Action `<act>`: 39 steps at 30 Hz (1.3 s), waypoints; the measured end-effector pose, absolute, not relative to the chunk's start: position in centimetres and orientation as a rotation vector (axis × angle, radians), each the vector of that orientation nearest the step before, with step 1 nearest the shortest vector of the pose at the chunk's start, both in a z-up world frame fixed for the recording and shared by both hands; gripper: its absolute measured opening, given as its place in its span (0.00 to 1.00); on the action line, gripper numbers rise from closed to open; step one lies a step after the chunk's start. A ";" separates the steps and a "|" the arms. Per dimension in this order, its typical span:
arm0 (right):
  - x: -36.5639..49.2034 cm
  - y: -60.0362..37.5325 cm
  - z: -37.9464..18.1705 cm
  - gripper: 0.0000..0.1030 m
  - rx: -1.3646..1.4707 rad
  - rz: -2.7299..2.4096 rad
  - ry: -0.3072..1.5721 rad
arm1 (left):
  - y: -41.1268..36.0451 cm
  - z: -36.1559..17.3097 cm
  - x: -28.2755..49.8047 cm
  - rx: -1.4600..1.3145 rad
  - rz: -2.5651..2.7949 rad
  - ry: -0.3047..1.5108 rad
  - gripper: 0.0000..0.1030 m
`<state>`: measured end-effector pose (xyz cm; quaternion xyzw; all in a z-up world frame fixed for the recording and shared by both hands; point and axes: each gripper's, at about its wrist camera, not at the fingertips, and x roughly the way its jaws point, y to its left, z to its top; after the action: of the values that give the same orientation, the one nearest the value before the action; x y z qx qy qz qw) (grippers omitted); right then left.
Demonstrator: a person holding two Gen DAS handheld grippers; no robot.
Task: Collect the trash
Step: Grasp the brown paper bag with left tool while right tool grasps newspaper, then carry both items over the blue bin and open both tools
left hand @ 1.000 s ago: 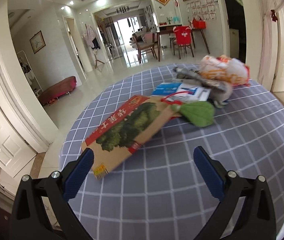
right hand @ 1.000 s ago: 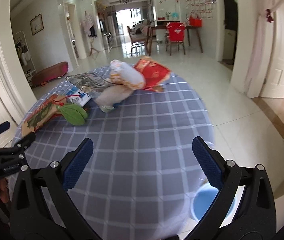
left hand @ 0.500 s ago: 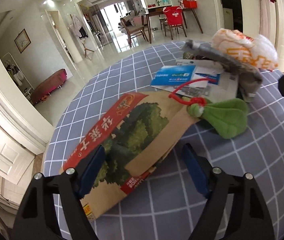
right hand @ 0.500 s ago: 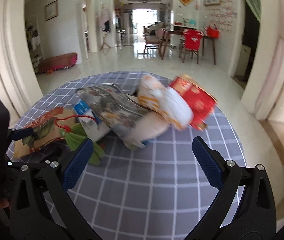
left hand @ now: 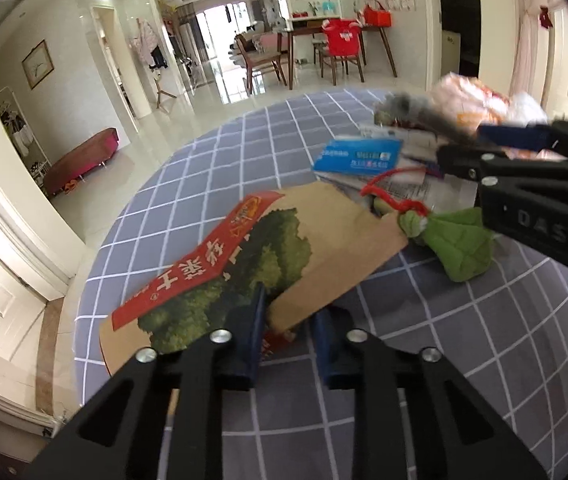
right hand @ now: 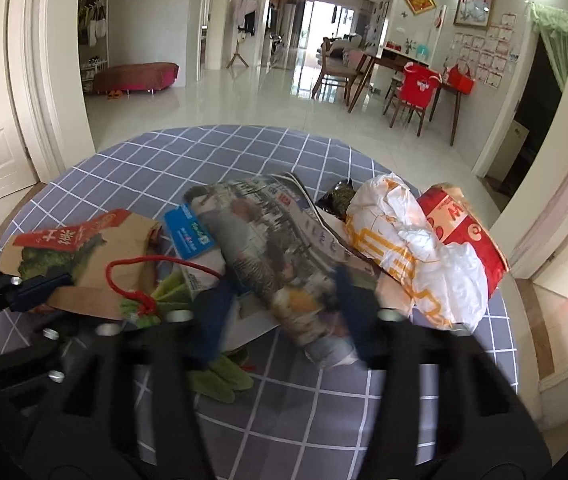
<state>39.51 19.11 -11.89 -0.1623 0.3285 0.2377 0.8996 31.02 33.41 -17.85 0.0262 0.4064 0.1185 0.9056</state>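
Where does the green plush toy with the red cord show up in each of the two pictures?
Left wrist view: the green plush toy with red cord lies right of centre, beside the brown paper bag.
Right wrist view: lower left of centre, partly behind the tool.
Shared landmark: the flat blue packet.

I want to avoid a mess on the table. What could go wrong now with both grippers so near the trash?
1. The left gripper has its jaws around only the edge of the brown bag; it may slip or tear when lifted.
2. The red string of the green toy lies on the bag and could be dragged along.
3. The right gripper straddles the rolled newspaper; closing may push the white bag toward the edge.
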 end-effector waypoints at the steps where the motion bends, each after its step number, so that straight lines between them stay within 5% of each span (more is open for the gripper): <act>1: 39.2 19.1 -11.9 0.35 -0.333 0.497 0.679 | 33.6 -17.5 30.6 0.038 0.244 0.826 0.13; 9: 37.3 17.5 -9.0 0.11 -0.262 0.527 0.622 | 35.2 -14.5 27.5 -0.033 0.263 0.716 0.05; 26: 31.9 8.2 -0.8 0.06 0.042 0.681 0.539 | 29.1 -5.8 20.7 -0.112 0.187 0.494 0.01; 39: 26.1 -7.8 0.1 0.06 0.181 0.573 0.455 | 11.8 -2.0 20.3 -0.049 -0.182 0.450 0.01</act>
<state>26.11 -7.75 0.10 0.0884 0.2224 0.2798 0.9298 20.34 11.82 -2.00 -0.0243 0.2228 -0.0900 0.9704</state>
